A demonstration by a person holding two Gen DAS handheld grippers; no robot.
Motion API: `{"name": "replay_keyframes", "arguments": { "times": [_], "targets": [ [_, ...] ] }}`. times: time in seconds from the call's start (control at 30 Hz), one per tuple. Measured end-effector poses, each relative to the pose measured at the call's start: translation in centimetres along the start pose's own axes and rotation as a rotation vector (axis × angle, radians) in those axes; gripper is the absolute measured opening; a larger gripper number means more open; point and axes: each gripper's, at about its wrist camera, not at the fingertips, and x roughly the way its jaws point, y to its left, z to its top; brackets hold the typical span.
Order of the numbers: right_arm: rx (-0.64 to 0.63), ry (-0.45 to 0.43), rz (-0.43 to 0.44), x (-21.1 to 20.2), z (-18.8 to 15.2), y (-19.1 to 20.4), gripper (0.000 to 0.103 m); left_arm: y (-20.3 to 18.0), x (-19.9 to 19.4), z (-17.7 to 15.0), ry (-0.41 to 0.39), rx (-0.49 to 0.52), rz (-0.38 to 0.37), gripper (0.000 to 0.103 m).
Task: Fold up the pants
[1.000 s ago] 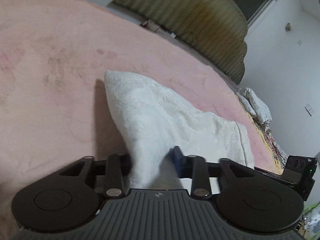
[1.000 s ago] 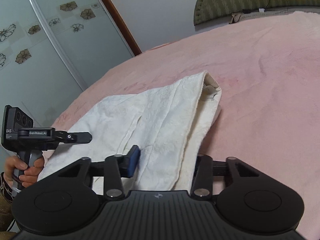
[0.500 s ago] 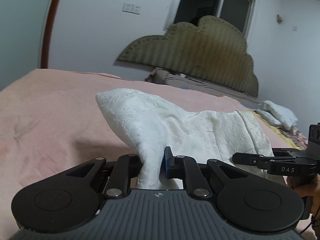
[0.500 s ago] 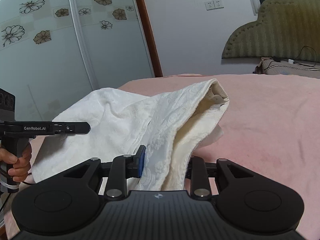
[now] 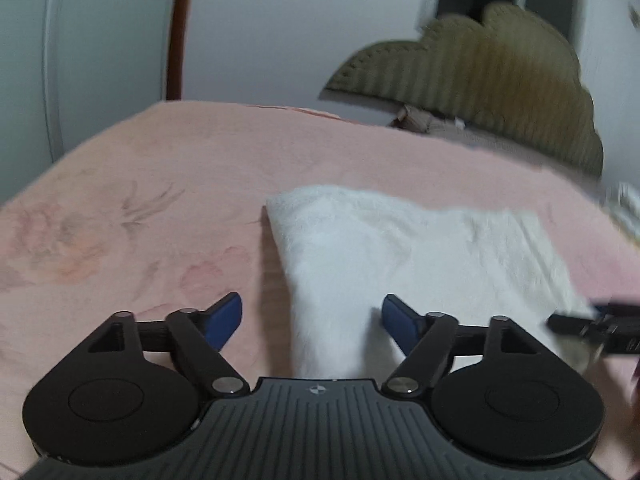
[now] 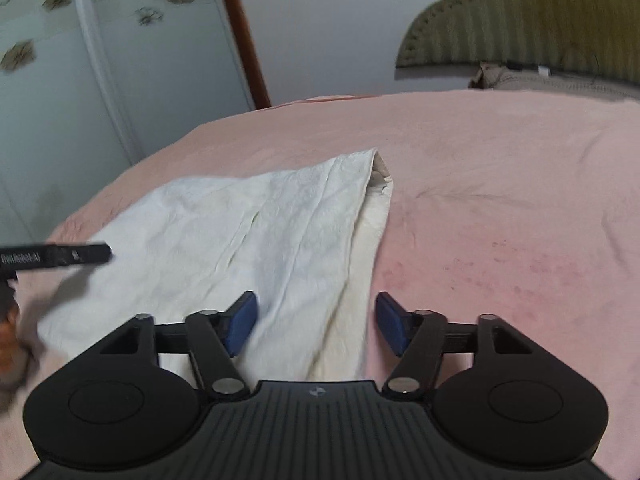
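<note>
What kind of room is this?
Most likely a bedroom: a pink fleecy blanket spread over a bed, an olive scalloped padded headboard against the wall, and a flower-patterned sliding wardrobe door.

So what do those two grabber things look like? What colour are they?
Both look the same. The left gripper and the right gripper are black, each with two round discs, a ribbed dark-grey middle with a small round logo, silver pivot pins on jointed black fingers, and blue pads at the tips. Seen side-on, the left one is a thin black bar with white lettering, too blurred to read.
</note>
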Motion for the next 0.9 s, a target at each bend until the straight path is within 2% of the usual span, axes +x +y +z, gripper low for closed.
{"name": "replay_keyframes", "arguments": {
  "times": [0.07, 0.17, 0.2, 0.27, 0.33, 0.4, 0.5, 0.57, 0.73, 0.9],
  "targets": [
    [-0.044, 0.01, -0.03, -0.8, -1.0, 0.2, 0.084, -0.7, -0.6, -0.9, 0.002, 0.118, 0.076, 0.085],
    [0.013, -0.001, -0.075, -2.3, -1.2, 0.7, 0.085, -1.0, -3.8, -2.0, -0.061, 0.124, 0.138, 0.085],
    [0.023, -0.01, -0.095, -2.8, -1.3, 1.1, 0.085, -1.2, -4.7, -2.1, -0.074, 0.102, 0.143, 0.086],
    [0.02, -0.02, -0.113, -3.6, -1.8, 2.4, 0.095, -1.8, -6.4, -2.9, -0.095, 0.073, 0.112, 0.09],
    [0.004, -0.022, -0.102, -4.1, -2.7, 3.9, 0.1, -2.9, -7.5, -4.1, -0.105, 0.099, 0.086, 0.103],
    [-0.048, 0.009, -0.097, -3.9, -3.8, 5.3, 0.1, -4.3, -7.3, -5.0, -0.098, 0.173, 0.112, 0.103],
    [-0.151, 0.102, -0.173, -2.8, -5.1, 7.1, 0.1, -5.8, -6.2, -6.1, -0.075, 0.276, 0.202, 0.102],
    [-0.17, 0.104, -0.187, -3.3, -5.5, 7.9, 0.1, -6.1, -6.6, -6.5, -0.069, 0.256, 0.205, 0.102],
    [-0.057, 0.075, -0.073, -5.4, -5.7, 8.5, 0.1, -6.8, -7.3, -7.4, -0.012, 0.151, 0.135, 0.103],
    [-0.072, 0.12, -0.122, -5.1, -6.2, 9.9, 0.1, -8.1, -6.3, -8.3, 0.022, 0.191, 0.164, 0.103]
  ]
}}
